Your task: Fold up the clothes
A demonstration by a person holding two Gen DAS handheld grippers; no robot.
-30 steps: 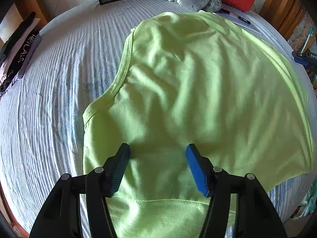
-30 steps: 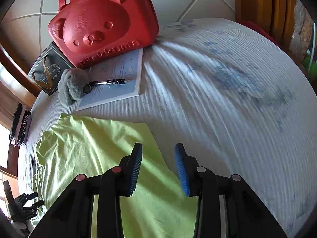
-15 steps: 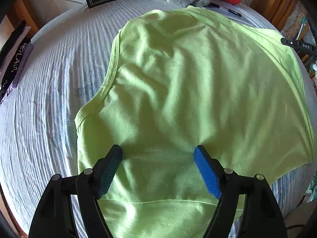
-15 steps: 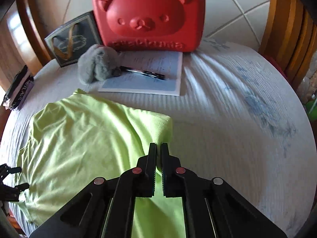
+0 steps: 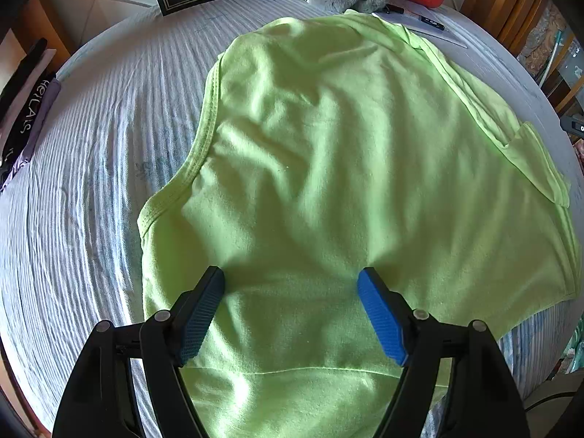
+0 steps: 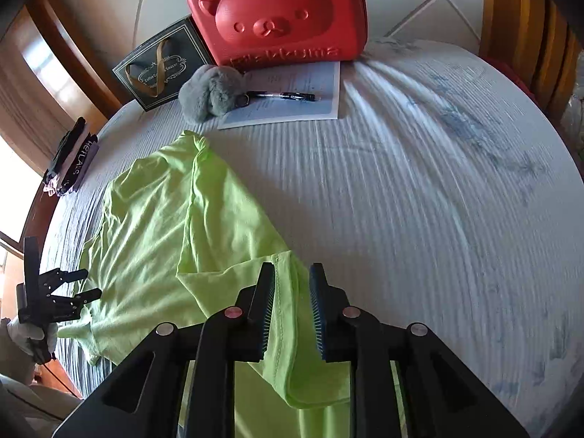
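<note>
A lime green shirt (image 5: 328, 182) lies spread on the striped bedsheet (image 5: 91, 182), collar edge to the left. My left gripper (image 5: 290, 277) hovers open and wide over the shirt's lower part, with nothing clamped. In the right wrist view the same shirt (image 6: 164, 226) has its right sleeve (image 6: 292, 346) folded over onto the body. My right gripper (image 6: 292, 273) is open by a narrow gap, and the sleeve's hem runs loosely between its fingers. The left gripper (image 6: 54, 292) shows at the shirt's far side, with a gloved hand behind it.
A red bear-shaped case (image 6: 281, 14) stands at the back, with a dark gift bag (image 6: 160, 69), a grey plush keyring (image 6: 211, 91) and a pen (image 6: 292, 95) on a paper sheet (image 6: 292, 106). Folded dark clothes (image 6: 71, 157) lie at the left edge. A wooden bed frame (image 6: 529, 36) rises on the right.
The right gripper was shut on the shirt's edge half a second ago; it has carried the sleeve over onto the body and opened. The left gripper's fingers have spread wider.
</note>
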